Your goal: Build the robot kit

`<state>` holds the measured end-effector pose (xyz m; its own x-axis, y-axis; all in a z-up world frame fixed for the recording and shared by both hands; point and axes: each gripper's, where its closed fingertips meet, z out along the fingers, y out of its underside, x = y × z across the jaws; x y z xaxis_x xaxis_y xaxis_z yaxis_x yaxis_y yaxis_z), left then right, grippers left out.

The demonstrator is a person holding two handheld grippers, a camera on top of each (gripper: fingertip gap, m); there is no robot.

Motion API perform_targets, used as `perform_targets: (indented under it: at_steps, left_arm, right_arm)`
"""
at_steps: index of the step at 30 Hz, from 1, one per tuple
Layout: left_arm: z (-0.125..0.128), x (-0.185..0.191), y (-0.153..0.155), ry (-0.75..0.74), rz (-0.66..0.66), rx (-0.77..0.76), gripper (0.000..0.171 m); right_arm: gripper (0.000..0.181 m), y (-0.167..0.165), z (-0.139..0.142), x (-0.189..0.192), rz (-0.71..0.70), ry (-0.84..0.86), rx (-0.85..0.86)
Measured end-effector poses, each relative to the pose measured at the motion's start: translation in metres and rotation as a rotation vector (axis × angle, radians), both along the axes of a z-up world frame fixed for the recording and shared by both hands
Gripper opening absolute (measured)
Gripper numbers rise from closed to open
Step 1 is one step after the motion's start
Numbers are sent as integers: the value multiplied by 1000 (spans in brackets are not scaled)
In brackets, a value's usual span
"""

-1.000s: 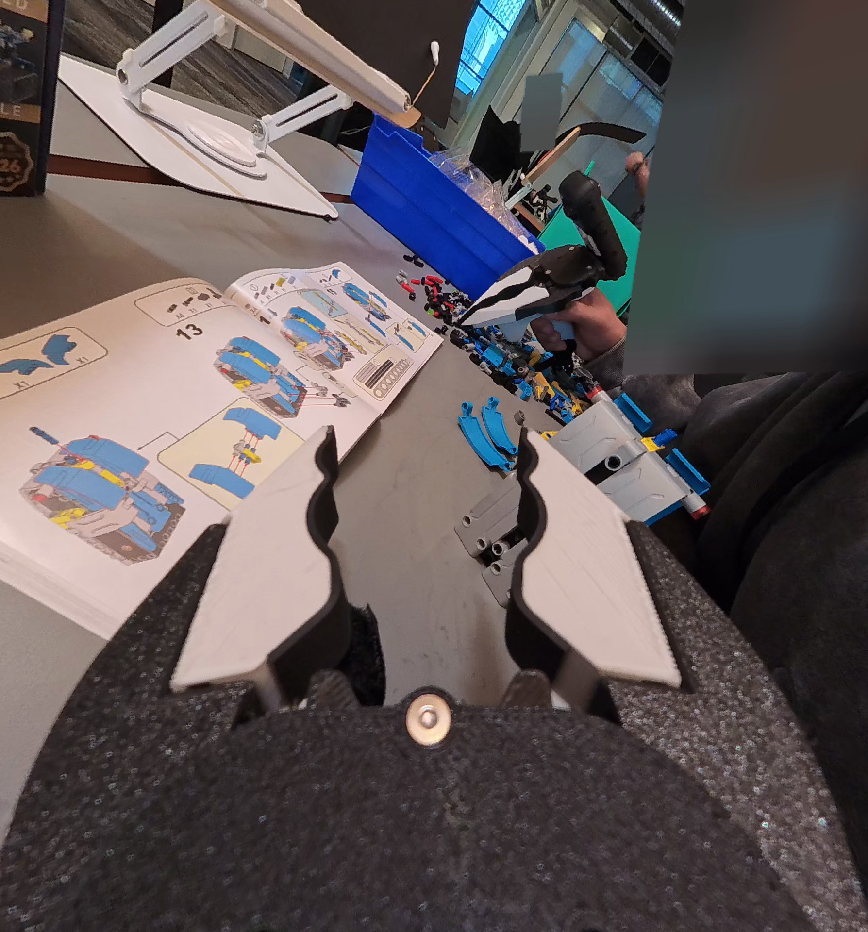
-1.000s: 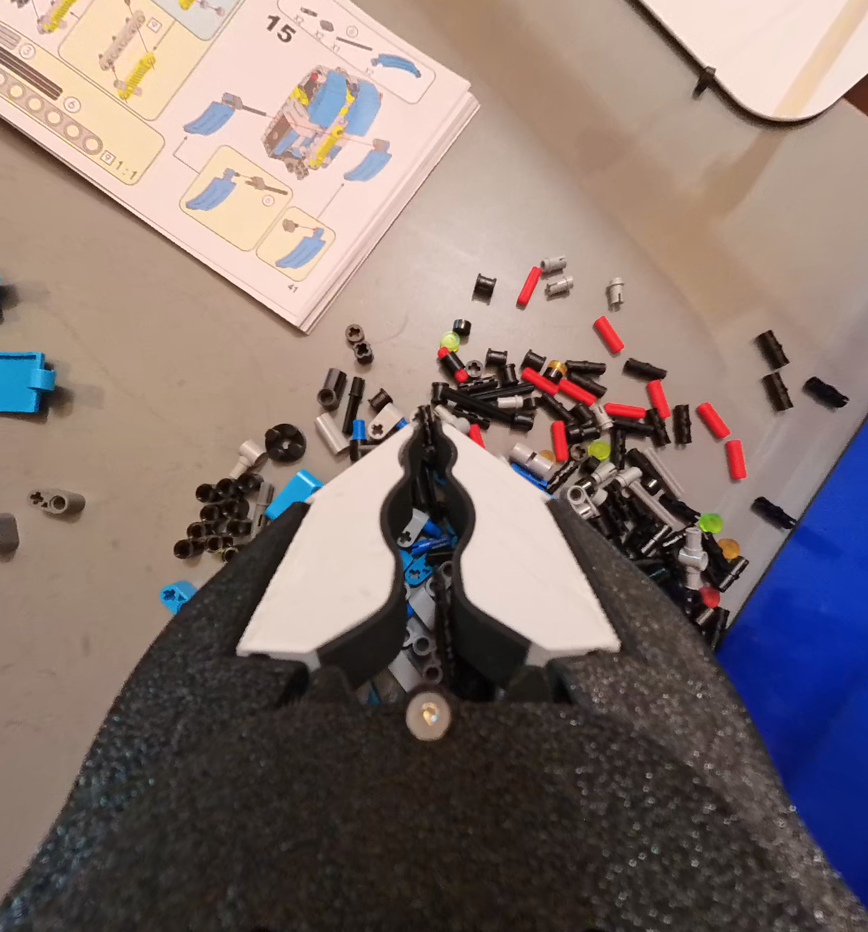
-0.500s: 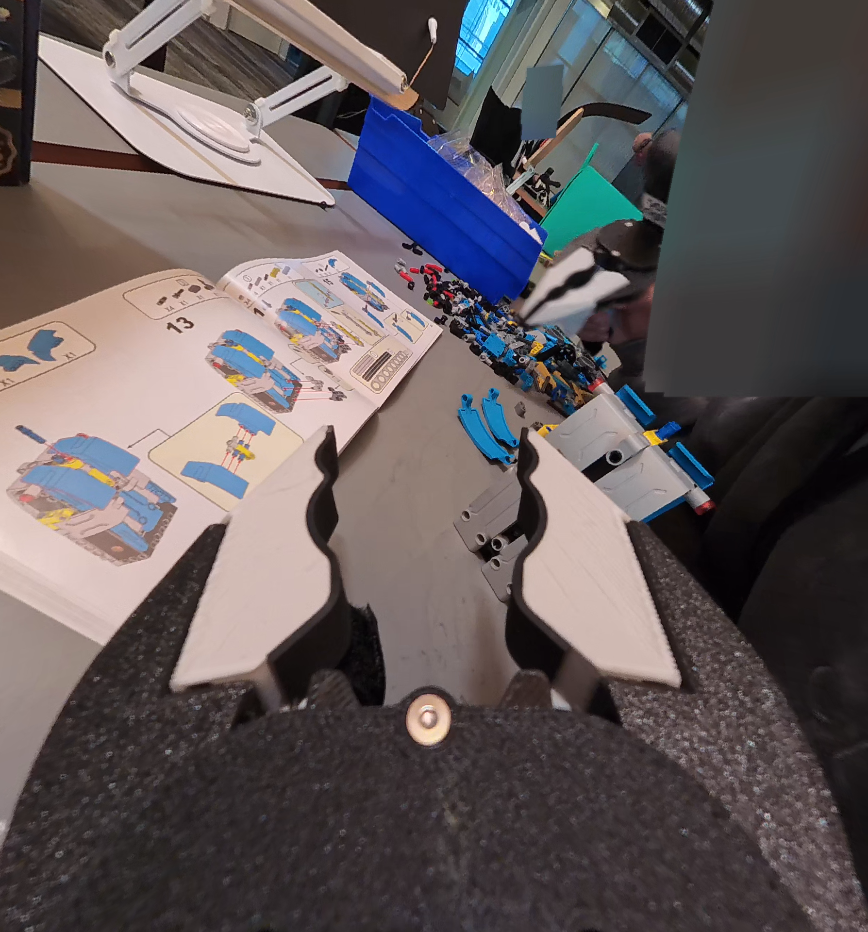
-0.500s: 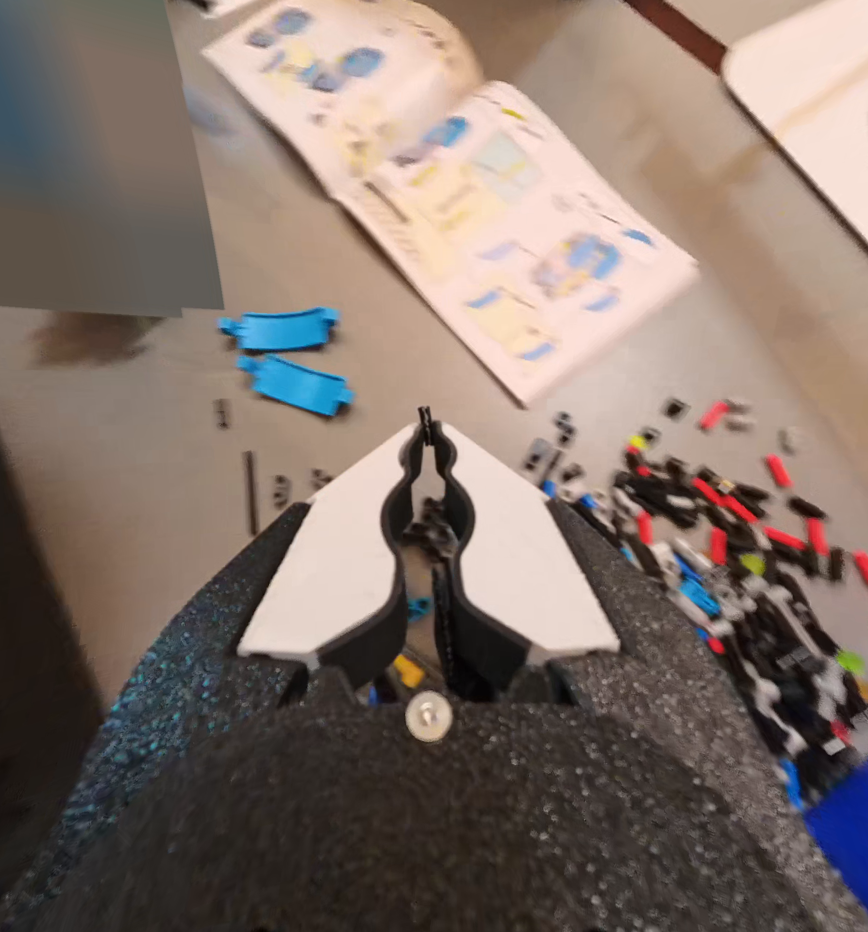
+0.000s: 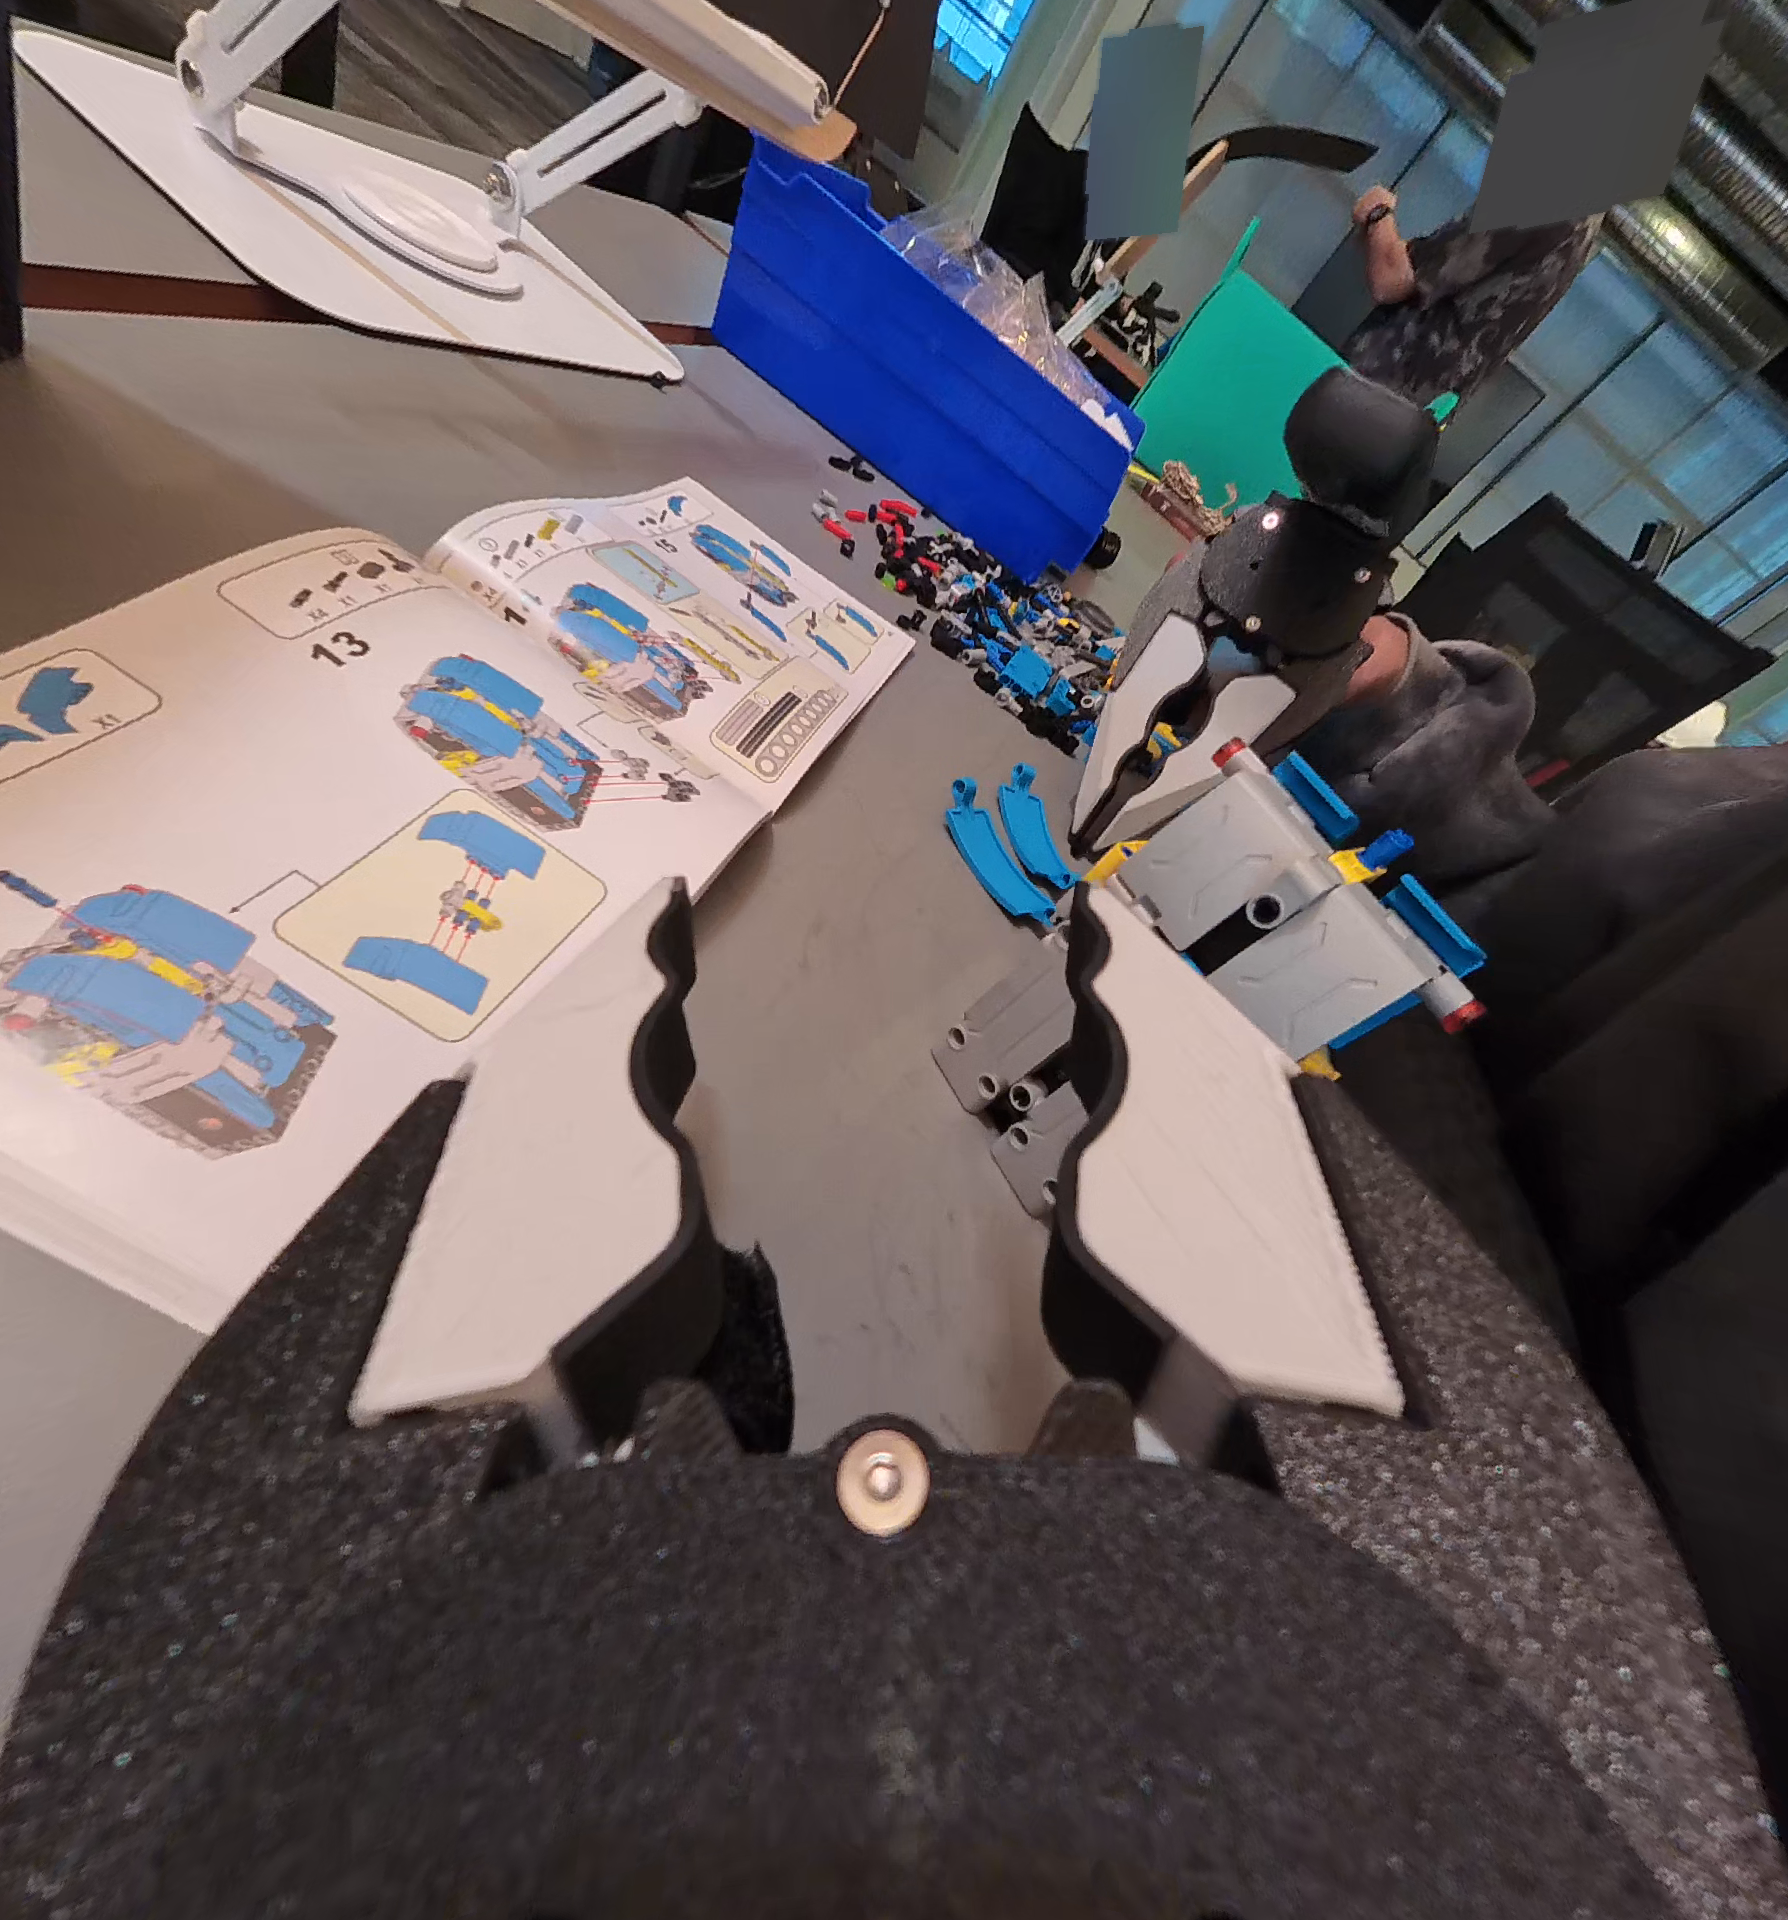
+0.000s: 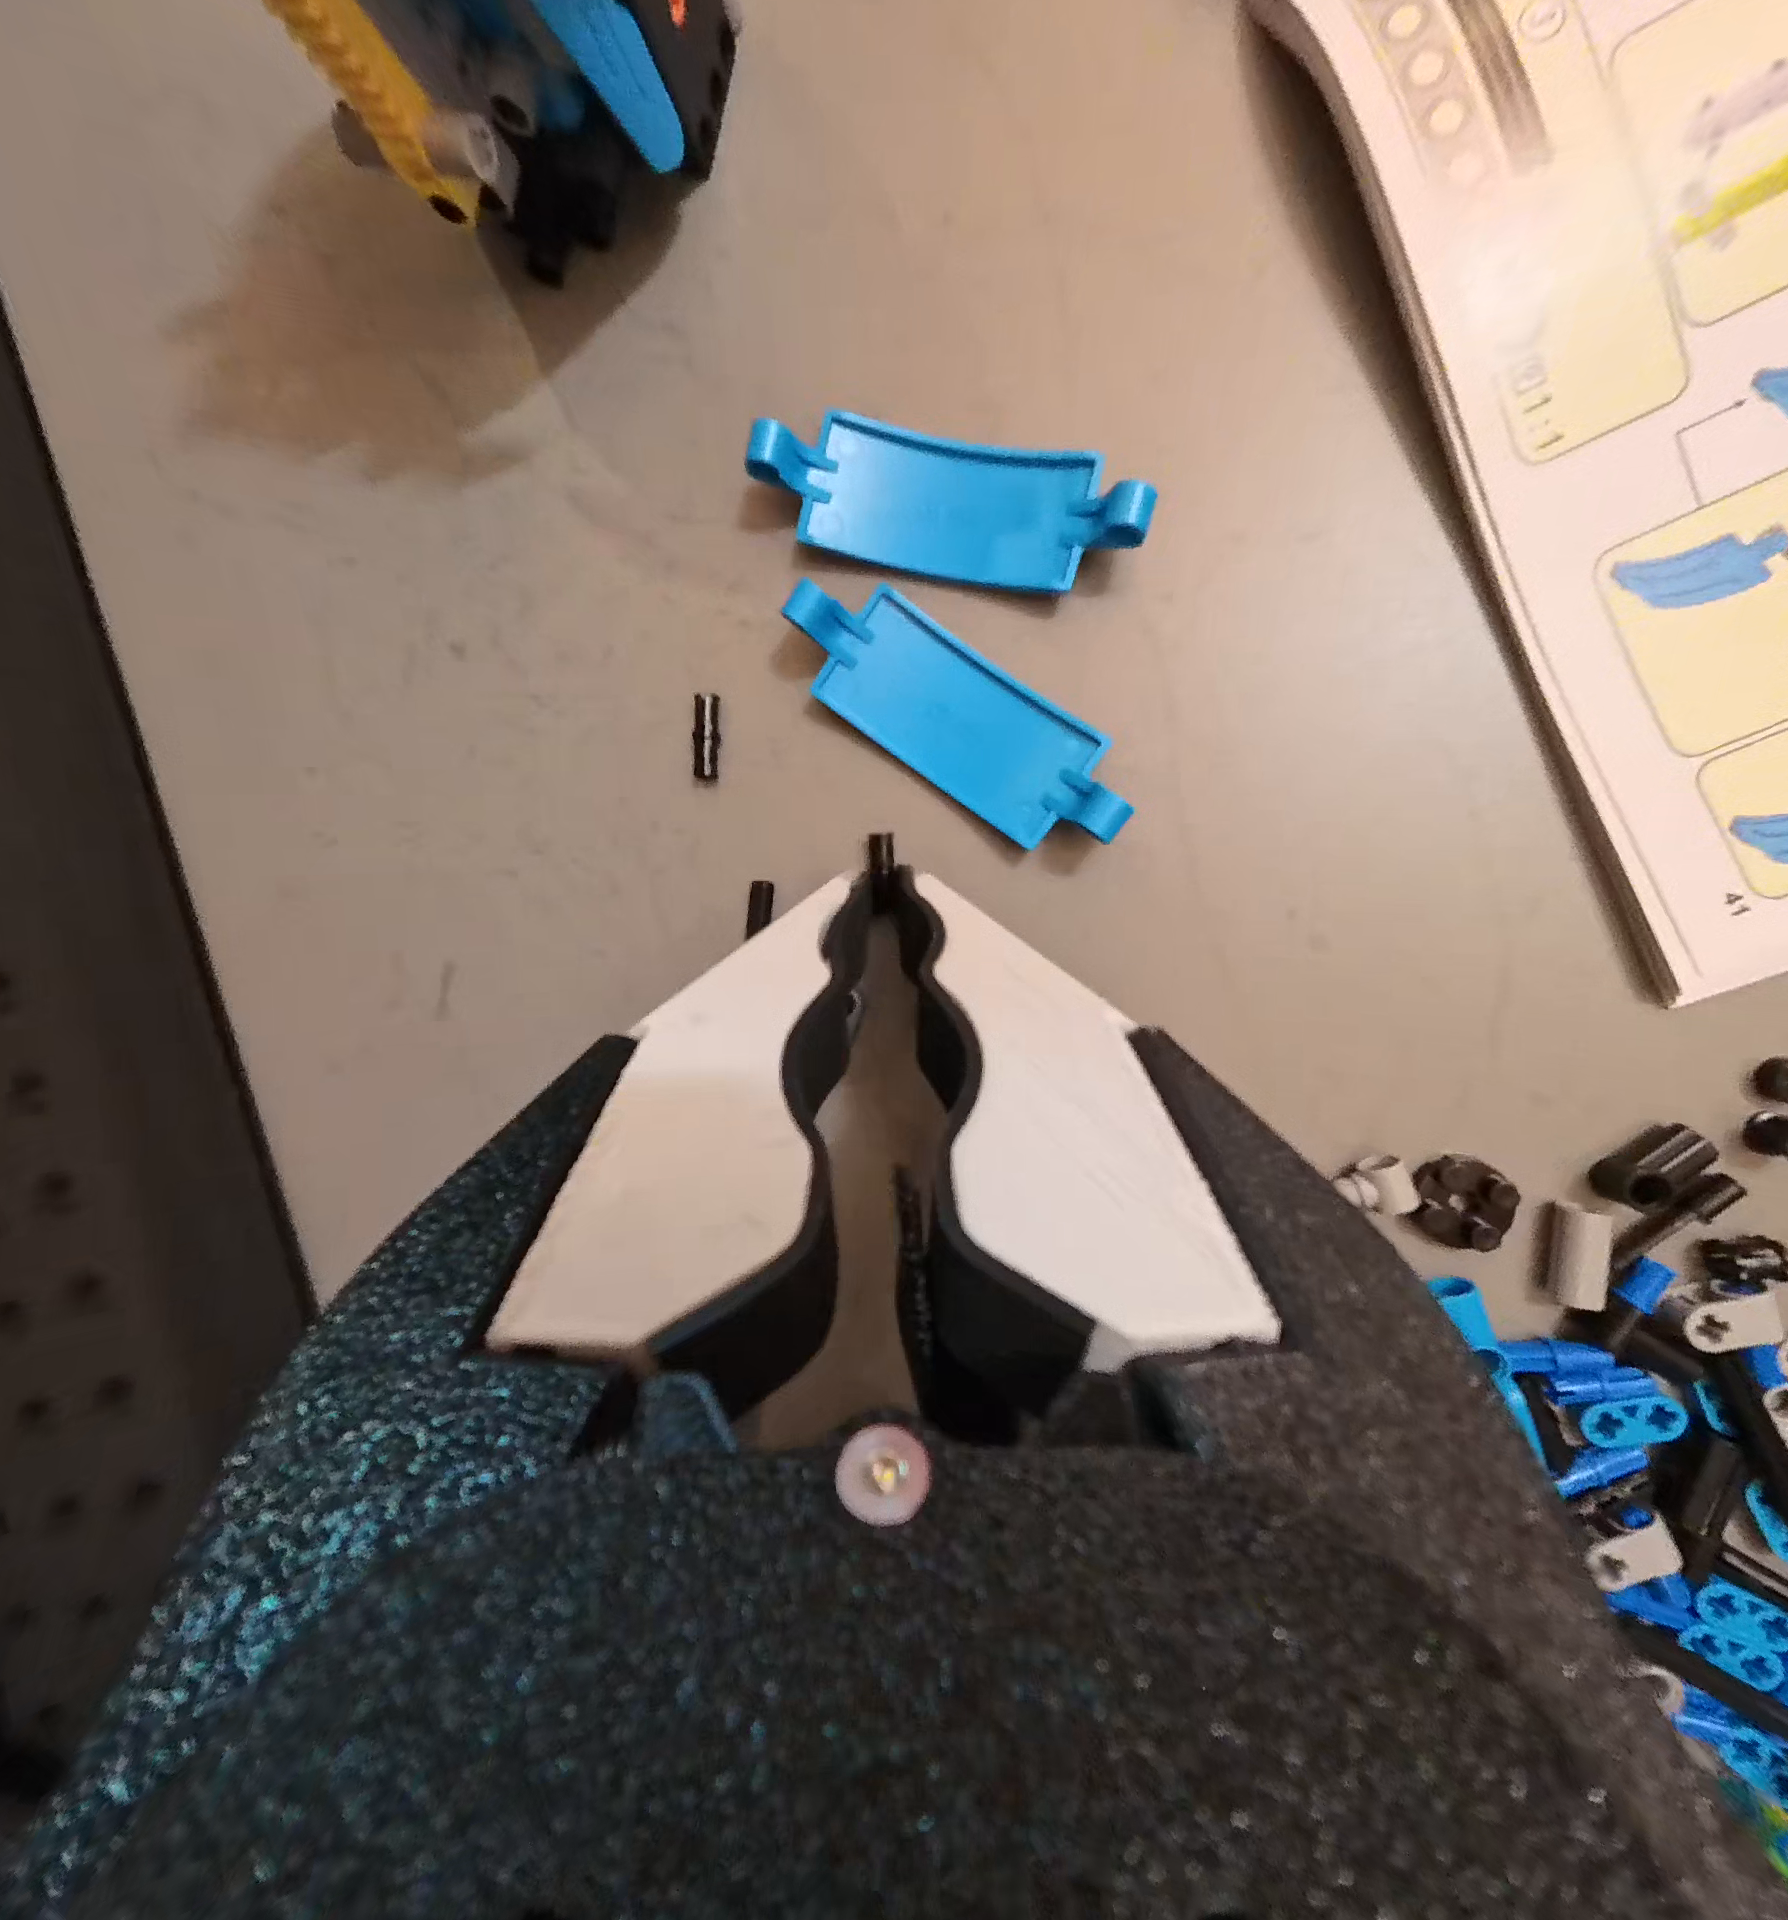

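Right wrist view shows my right claw (image 6: 879,883) pinching a black pin (image 6: 878,854) near blue panels (image 6: 957,712); my left claw (image 5: 874,935) is spread.

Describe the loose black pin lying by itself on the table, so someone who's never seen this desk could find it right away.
Start at the open instruction booklet and move left to the two blue curved panels on the grey table. Just left of the nearer panel lies the black pin. Unlike the pin pinched in the right gripper, it lies alone, untouched.
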<state>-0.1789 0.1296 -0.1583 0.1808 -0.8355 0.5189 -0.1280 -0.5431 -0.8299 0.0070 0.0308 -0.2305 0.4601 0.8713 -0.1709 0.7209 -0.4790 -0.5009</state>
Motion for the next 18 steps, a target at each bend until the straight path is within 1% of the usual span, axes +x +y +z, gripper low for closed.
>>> perform_targets:
  at_steps: [1,3,4,5,6,8,10,13,15,18]
  left_arm:
    - [0,0,-1,1,-1,4,72]
    - [2,0,-2,-3,1,11,72]
    - [4,-1,-2,-5,5,15,71]
    - [5,-3,-2,3,11,24,62]
    - [10,-6,-1,-3,33,61,47]
    - [29,-16,7,-59,127,185,41]
    - [39,-25,17,-63,209,264,43]
    - [36,-30,22,-8,242,299,48]
    - [33,-31,26,16,265,314,49]
    - [30,-28,27,34,276,331,53]
  right_arm:
    - [8,1,2,0,-4,4,4]
    - [26,8,13,3,-30,36,53]
    - [27,12,23,4,-51,74,82]
    - [27,17,34,6,-74,119,106]
    - [28,22,47,10,-102,165,136]
    - [31,37,74,21,-173,252,231]
    - [33,53,103,33,-261,361,339]
    - [37,71,139,54,-394,524,451]
    - [44,78,153,66,-452,595,499]
    - [57,84,163,81,-510,626,571]
